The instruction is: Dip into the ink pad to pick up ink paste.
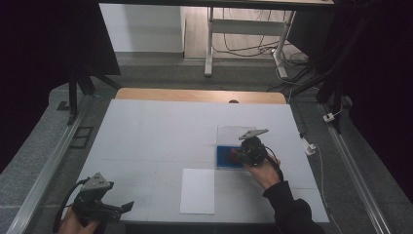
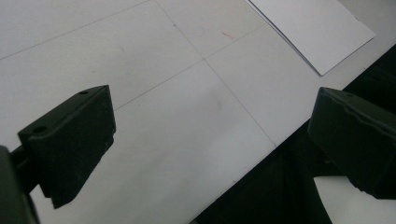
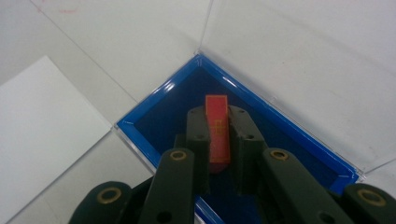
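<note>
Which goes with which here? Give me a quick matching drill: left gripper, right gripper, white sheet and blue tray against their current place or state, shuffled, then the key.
Things:
1. left gripper
2. right gripper
3. white sheet
4. blue tray

States:
A. lies flat near the table's front edge
B. jaws wide apart, nothing between them
C. clear lid swung open, dark blue inside
D. jaws closed on a red strip

Pairs: 1-B, 2-D, 3-A, 4-C

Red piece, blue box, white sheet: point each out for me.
red piece (image 3: 217, 122): right gripper view, its upper face.
blue box (image 3: 280, 122): right gripper view, its far wall.
white sheet (image 1: 197, 191): high view, its middle.
</note>
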